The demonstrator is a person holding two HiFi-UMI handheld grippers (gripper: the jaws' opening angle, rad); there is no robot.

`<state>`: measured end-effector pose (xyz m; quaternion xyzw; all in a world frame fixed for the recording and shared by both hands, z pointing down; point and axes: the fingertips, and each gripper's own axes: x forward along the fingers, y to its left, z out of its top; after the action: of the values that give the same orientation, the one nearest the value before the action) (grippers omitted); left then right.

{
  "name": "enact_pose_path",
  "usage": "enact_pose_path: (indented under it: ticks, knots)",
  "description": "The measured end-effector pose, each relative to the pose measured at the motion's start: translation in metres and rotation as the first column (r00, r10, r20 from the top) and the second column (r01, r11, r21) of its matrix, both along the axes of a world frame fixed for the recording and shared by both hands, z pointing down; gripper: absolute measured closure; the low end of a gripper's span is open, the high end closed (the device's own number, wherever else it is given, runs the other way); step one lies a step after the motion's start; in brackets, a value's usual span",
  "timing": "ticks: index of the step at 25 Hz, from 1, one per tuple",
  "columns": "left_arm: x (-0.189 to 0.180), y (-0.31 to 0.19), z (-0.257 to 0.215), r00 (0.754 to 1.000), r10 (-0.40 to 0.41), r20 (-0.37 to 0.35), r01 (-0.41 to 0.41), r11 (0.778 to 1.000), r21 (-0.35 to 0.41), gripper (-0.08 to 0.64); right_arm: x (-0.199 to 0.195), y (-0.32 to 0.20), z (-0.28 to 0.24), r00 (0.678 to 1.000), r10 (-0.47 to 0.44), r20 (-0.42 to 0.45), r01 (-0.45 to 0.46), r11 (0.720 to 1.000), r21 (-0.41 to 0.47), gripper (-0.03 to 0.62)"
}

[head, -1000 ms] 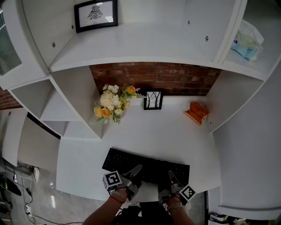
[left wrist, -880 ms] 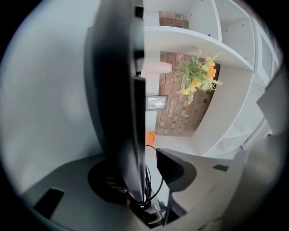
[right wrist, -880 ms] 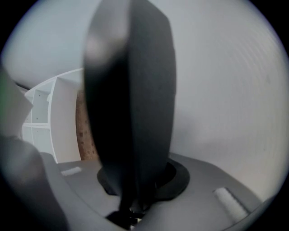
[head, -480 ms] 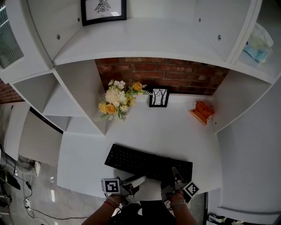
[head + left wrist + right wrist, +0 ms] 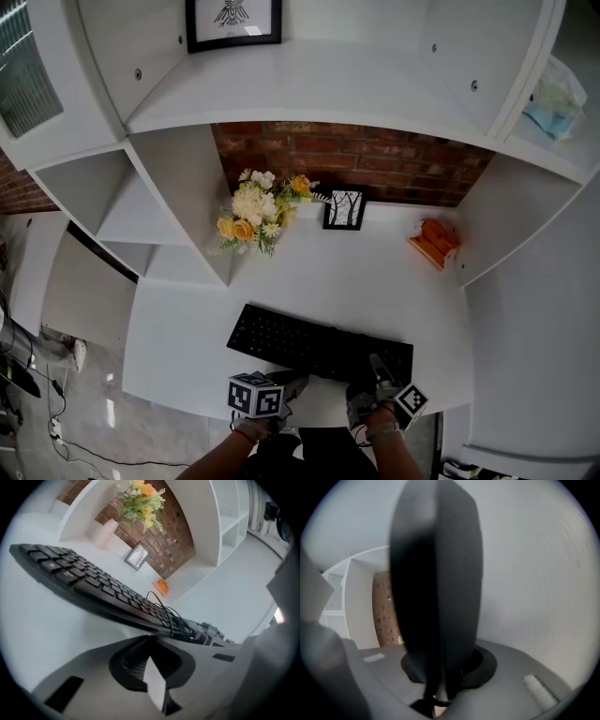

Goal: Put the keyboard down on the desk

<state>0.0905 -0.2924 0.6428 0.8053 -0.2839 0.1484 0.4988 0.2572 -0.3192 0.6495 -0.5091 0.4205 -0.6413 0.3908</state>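
A black keyboard (image 5: 319, 345) lies across the front of the white desk (image 5: 309, 281). My right gripper (image 5: 375, 370) is shut on its near right edge; in the right gripper view that edge is a dark slab (image 5: 436, 597) standing between the jaws of the gripper (image 5: 440, 665). My left gripper (image 5: 287, 381) is at the desk's front edge, just short of the keyboard's near side and apart from it. Its jaws are shut with nothing between them (image 5: 150, 641). The keyboard (image 5: 93, 590) runs across the left gripper view, its cable (image 5: 161, 606) looped at the right end.
At the back, by the brick wall, stand a bunch of flowers (image 5: 255, 214), a small picture frame (image 5: 344, 208) and an orange object (image 5: 431, 240). White shelf cubbies (image 5: 122, 206) flank the desk on the left, a shelf with a framed print (image 5: 232, 21) hangs above.
My left gripper let go of the keyboard's near edge, drew back toward the desk's front, rolled over and shut empty. The right gripper has kept its hold and place.
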Motion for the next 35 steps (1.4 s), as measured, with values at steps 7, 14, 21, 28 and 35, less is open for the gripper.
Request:
enact_pose_path:
  ticks: [7,14,21,28,35]
  knots:
    - [0.014,-0.003,-0.004,0.999,0.014,0.036,-0.016,0.998,0.056,0.573,0.000,-0.002,0.000,0.999,-0.036,-0.008,0.036,0.999,0.011,0.506]
    - [0.026,0.005,0.000,0.997,0.061,0.042,-0.063,0.997,0.036,0.574,-0.002,0.011,-0.007,0.983,-0.181,-0.031,0.183,0.980,0.073,0.432]
    - [0.027,0.004,0.005,0.997,0.054,0.050,-0.053,0.999,-0.010,0.574,-0.005,0.042,-0.006,0.951,-0.297,-0.091,0.301,0.953,0.041,0.426]
    - [0.026,0.006,0.012,0.989,0.094,0.116,-0.089,0.995,-0.048,0.574,-0.020,0.055,-0.012,0.871,-0.451,-0.196,0.459,0.888,-0.006,0.420]
    - [0.027,0.013,0.020,0.969,0.172,0.176,-0.156,0.982,-0.103,0.574,-0.028,0.054,-0.001,0.855,-0.478,-0.201,0.485,0.874,-0.016,0.450]
